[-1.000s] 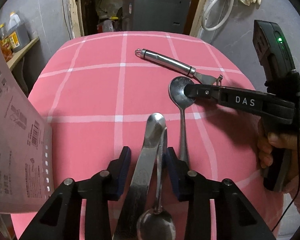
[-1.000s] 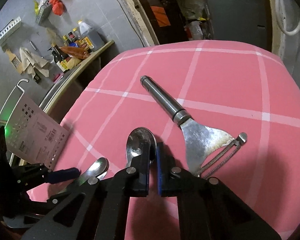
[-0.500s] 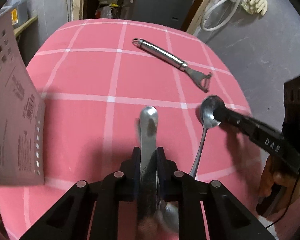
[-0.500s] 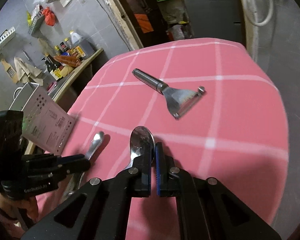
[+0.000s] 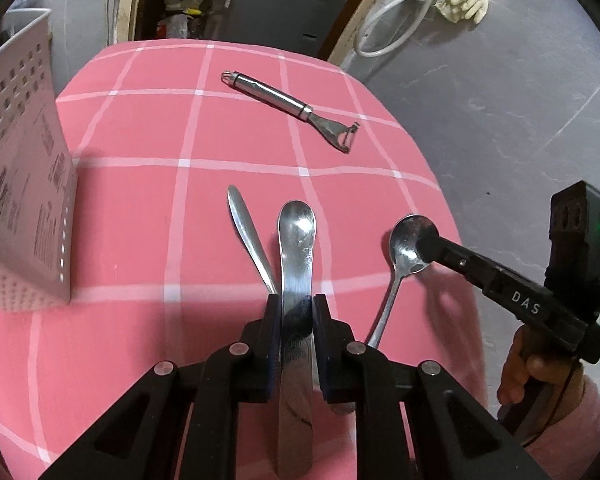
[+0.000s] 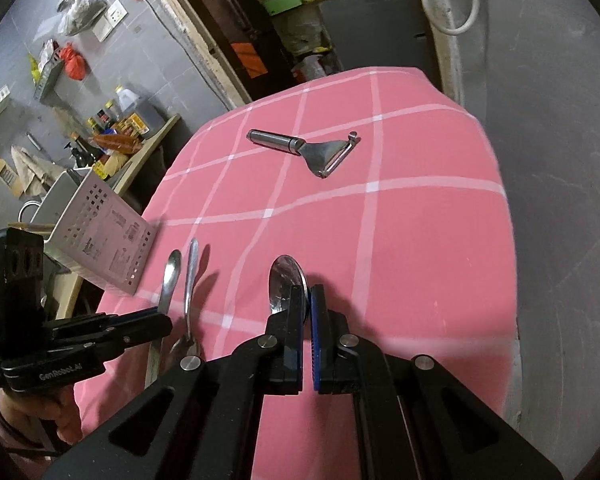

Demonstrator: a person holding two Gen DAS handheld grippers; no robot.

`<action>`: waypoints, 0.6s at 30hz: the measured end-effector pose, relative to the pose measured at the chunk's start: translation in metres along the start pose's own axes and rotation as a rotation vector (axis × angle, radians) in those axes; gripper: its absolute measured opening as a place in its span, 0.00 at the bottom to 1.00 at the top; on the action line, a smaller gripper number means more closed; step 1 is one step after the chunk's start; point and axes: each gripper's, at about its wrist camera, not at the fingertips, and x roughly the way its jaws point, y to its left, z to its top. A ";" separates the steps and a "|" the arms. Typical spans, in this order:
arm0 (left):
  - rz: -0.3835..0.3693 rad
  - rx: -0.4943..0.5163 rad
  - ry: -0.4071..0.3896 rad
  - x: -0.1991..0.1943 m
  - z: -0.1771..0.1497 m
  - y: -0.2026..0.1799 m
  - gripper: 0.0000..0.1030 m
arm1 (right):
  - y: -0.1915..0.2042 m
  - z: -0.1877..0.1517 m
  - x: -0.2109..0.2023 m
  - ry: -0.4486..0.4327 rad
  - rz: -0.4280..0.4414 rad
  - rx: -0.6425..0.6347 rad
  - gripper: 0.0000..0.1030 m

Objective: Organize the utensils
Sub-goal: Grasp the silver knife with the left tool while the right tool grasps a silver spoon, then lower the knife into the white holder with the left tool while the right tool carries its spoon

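My left gripper (image 5: 296,304) is shut on a flat steel utensil handle (image 5: 297,240) and holds it above the pink checked tablecloth (image 5: 140,208). A thinner utensil (image 5: 249,236) lies on the cloth just left of it. My right gripper (image 6: 306,300) is shut on the bowl of a steel spoon (image 6: 286,280), also seen in the left wrist view (image 5: 406,244), lifted over the cloth. A steel peeler (image 5: 296,110) lies farther back; it also shows in the right wrist view (image 6: 308,148).
A white perforated cutlery holder (image 5: 20,184) stands at the table's left edge, also in the right wrist view (image 6: 100,236). A shelf with bottles (image 6: 120,132) is beyond it. The table's right edge drops to grey floor (image 5: 520,120).
My left gripper closed on the flat handle and lifted it, leaving the thinner utensil on the cloth. My right gripper rose and pulled back with the spoon.
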 end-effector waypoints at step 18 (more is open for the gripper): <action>-0.126 0.125 -0.183 -0.078 -0.004 -0.006 0.02 | 0.071 -0.004 -0.086 -0.219 -0.082 -0.106 0.02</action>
